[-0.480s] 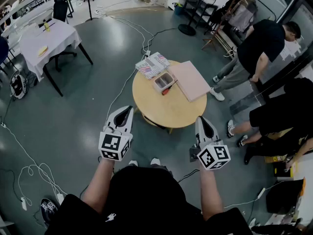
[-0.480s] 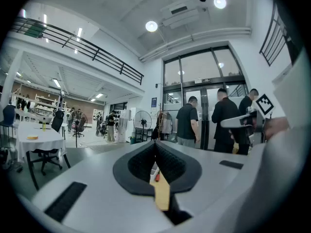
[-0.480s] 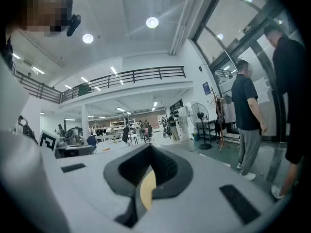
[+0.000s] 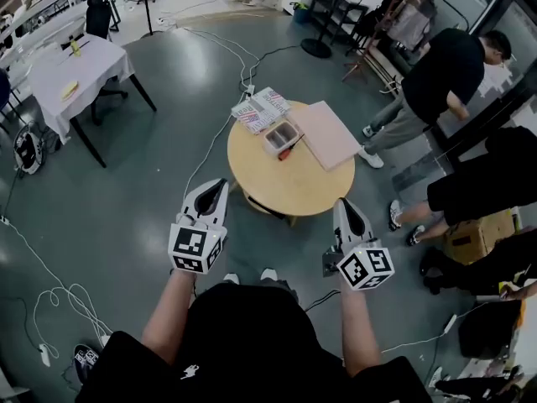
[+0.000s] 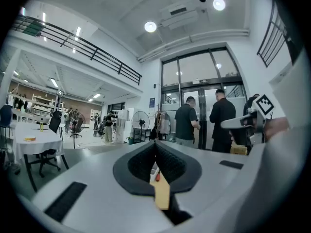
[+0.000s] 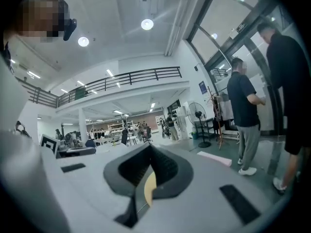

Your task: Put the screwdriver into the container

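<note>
On the round wooden table [image 4: 289, 183] ahead of me stands a small clear container [image 4: 279, 138]. The red-handled screwdriver [image 4: 291, 149] lies on the tabletop against the container's right side. Both grippers hang level in the air short of the table's near edge. My left gripper [image 4: 219, 185] is shut with nothing in it; in the left gripper view [image 5: 155, 144] a bit of the screwdriver's red handle [image 5: 157, 174] shows past the closed jaws. Off the table's right front, my right gripper [image 4: 344, 204] [image 6: 149, 147] is likewise shut and empty.
A pink board [image 4: 325, 134] and some magazines [image 4: 262, 109] also lie on the table's far side. People stand and crouch at the right [image 4: 436, 82]. A table with a white cloth [image 4: 71, 70], a chair and floor cables lie to the left.
The head view has shifted slightly, so the table sits a little higher. Both grippers keep their pose. At the right a cardboard box has come into view.
</note>
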Demonstrator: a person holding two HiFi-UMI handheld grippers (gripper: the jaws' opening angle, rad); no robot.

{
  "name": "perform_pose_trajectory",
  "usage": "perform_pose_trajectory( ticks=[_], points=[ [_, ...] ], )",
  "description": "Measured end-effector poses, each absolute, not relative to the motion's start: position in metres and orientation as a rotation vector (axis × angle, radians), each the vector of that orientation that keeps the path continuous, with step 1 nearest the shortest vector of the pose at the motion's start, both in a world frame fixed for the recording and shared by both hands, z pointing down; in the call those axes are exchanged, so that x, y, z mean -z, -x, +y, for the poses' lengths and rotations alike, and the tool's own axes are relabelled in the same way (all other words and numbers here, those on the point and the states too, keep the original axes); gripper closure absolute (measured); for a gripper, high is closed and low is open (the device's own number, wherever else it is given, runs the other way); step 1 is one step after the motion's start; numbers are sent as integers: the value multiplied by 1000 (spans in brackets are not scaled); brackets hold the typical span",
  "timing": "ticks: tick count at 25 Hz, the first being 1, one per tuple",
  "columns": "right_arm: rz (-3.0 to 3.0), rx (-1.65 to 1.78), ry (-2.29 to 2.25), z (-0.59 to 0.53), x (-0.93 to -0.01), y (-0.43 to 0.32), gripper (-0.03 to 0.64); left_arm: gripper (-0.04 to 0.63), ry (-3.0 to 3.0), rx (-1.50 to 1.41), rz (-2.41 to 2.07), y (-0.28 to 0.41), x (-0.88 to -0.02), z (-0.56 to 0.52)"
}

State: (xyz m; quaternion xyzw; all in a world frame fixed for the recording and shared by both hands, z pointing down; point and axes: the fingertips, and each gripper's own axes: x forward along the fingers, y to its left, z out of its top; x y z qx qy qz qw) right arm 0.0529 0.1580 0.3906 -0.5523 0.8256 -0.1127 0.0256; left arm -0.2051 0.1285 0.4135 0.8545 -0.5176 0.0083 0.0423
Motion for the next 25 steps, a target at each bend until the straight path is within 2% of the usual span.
perform_pose_trajectory(
  ticks=[11,25],
  points=[
    [2559,370,1752,163,-404,-41,615,592,-2585,-57,-1607,223,-424,132],
    [2563,413,1748,163,-422,-38,615,592,-2597,-109,-1540,212,-449,137]
  ],
)
